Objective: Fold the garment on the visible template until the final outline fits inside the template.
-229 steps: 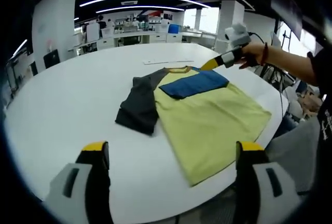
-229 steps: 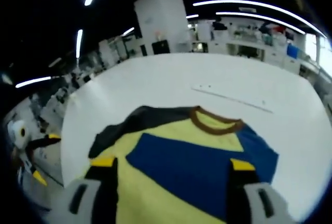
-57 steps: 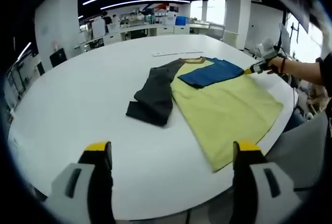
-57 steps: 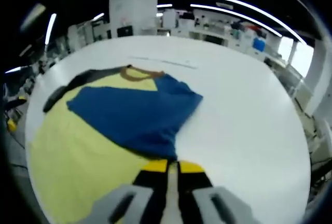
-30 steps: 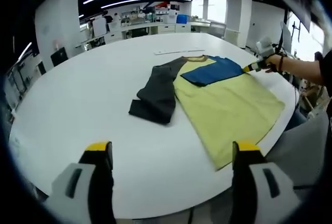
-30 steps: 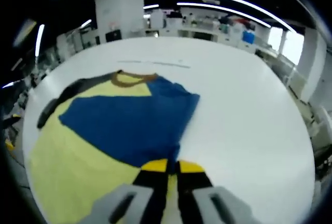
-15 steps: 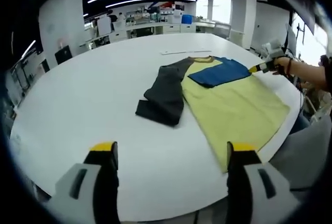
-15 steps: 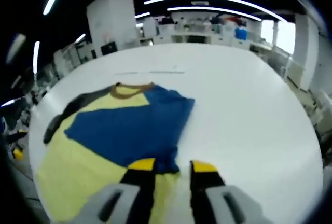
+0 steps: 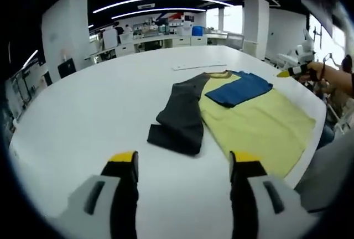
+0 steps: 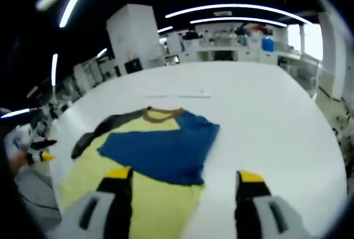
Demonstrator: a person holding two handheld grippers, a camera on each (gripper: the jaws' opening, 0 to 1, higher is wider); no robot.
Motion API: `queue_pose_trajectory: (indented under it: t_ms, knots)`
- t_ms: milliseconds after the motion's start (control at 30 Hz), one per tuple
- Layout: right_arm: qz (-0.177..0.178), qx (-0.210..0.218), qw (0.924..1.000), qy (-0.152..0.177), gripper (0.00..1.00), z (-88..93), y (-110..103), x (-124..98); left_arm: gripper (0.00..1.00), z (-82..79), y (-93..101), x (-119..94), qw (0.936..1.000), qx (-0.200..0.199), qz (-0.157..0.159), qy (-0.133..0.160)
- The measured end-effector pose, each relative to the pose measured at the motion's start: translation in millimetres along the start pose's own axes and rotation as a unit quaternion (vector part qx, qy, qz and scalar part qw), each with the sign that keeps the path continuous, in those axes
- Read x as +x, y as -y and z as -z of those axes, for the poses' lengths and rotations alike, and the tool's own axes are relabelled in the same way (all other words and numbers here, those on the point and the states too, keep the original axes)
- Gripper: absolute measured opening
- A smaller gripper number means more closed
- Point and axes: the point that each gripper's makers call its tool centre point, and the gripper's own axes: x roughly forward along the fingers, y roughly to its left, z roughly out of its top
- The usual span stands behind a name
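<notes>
**Shirt flat on the round table, both grippers open and holding nothing**

On the white table [image 9: 83, 117] lies the garment [image 9: 249, 120], a yellow T-shirt spread flat toward one edge of the surface. Its blue sleeve [image 9: 240, 88] is folded inward across the chest, lying on top of the yellow body just below the brown collar [image 9: 220, 74]. Its dark grey sleeve [image 9: 180, 114] stretches away from the body toward the middle of the table, rumpled at the end. In the right gripper view the same shirt [image 10: 149, 195] sits close under the jaws, the blue fold [image 10: 160, 153] covering the upper chest.

Beyond the collar, a thin pale strip [image 9: 199, 66] lies on the table, apart from the shirt.

The left gripper [image 9: 185, 164] hangs above the table's near edge, jaws spread wide with nothing between them. The right gripper [image 10: 185, 178] is likewise wide open and empty, poised over the shirt's yellow body; in the left gripper view it [image 9: 290, 73] shows past the table's far side edge, held in a hand [image 9: 323, 73].

Desks and shelving stand in the background under long ceiling lights.
</notes>
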Motion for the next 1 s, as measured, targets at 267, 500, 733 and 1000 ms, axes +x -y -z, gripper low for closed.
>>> queue_pose_trajectory:
  t_ms: [267,500,733,1000]
  knots:
    - [-0.029,-0.011,0.9994,0.015,0.91,-6.0,-17,-26,0.48,3.7,-19.0,25,0.9991,-0.027,-0.032,-0.007]
    - [-0.050,-0.028,0.9983,0.015,0.99,-4.4,-35,-44,0.42,14.8,-26.2,42,0.9977,-0.050,-0.041,-0.020]
    - [-0.067,-0.039,0.9970,0.011,0.99,2.2,-48,-54,0.36,19.3,-35.3,51,0.9959,-0.069,-0.055,-0.021]
    - [-0.048,-0.052,0.9973,0.018,0.99,6.8,-51,-70,0.28,22.2,-39.6,66,0.9952,-0.063,-0.066,-0.034]
